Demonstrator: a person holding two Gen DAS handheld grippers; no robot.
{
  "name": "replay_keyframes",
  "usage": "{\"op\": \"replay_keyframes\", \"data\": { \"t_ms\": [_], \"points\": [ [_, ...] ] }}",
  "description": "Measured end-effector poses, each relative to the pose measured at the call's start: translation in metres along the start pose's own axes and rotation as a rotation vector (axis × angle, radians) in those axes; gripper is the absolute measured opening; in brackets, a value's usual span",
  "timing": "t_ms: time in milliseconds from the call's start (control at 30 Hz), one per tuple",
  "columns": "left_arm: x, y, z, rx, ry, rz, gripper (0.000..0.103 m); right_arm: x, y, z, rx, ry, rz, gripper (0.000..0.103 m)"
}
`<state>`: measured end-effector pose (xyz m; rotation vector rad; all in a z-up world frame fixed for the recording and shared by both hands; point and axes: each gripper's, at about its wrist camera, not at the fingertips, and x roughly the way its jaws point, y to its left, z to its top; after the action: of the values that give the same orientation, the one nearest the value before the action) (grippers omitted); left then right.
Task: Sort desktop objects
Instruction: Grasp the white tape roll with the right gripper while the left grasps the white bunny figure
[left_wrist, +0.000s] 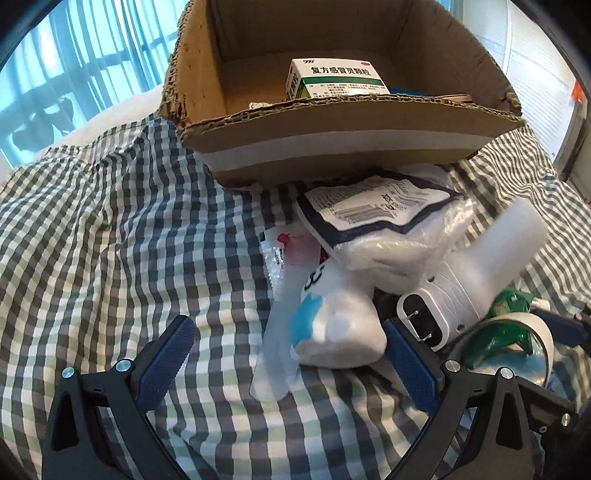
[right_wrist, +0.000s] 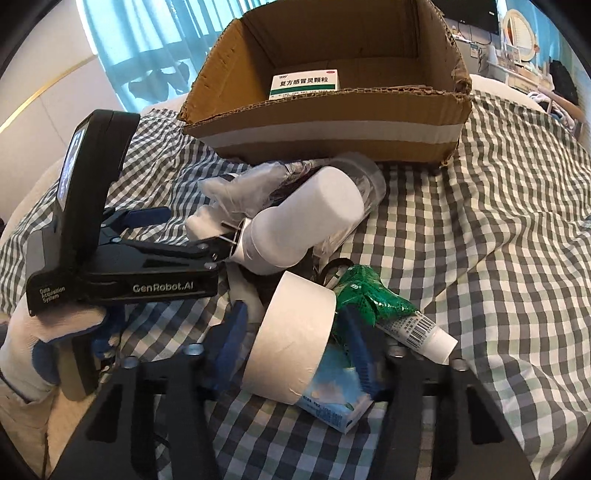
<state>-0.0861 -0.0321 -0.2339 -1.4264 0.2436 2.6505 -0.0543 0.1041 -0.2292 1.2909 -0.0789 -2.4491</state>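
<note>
A roll of white tape stands on edge between the fingers of my right gripper, and both blue pads press its sides. It rests on a blue tissue pack. My left gripper is open wide over the checked cloth. A white packet with a blue mark lies between its fingers, close to the right pad and not pinched. The cardboard box stands behind the pile with a green-and-white medicine box inside. In the right wrist view the left gripper is on the left, held by a gloved hand.
The pile also holds a white bottle, a white plug, a green packet, a barcoded tube and a labelled plastic bag. Checked cloth covers the surface. A window with curtains is at the back left.
</note>
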Motion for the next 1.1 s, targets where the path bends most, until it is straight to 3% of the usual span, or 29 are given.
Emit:
{"op": "replay_keyframes", "data": {
  "t_ms": [100,200,233,267,833,1100],
  "points": [
    [0.002,0.000,0.003,-0.005,-0.010,-0.008,0.098,0.001,-0.001,0.000,-0.001,0.004,0.018,0.037],
    [0.009,-0.006,0.002,0.024,0.014,-0.026,0.070,0.001,-0.001,-0.001,-0.003,0.005,0.028,0.036],
    [0.011,-0.008,0.001,0.034,0.026,-0.037,0.055,0.001,-0.001,-0.001,-0.004,0.005,0.030,0.036],
    [0.014,-0.011,0.000,0.047,0.036,-0.054,0.049,0.000,-0.001,-0.001,-0.005,0.004,0.031,0.035],
    [-0.012,-0.010,-0.004,0.027,-0.003,-0.121,0.048,-0.014,0.003,0.000,-0.033,-0.048,0.006,0.034],
    [-0.029,-0.013,0.002,0.024,-0.047,-0.151,0.048,-0.025,0.007,0.002,-0.058,-0.092,-0.063,0.034]
  ]
}}
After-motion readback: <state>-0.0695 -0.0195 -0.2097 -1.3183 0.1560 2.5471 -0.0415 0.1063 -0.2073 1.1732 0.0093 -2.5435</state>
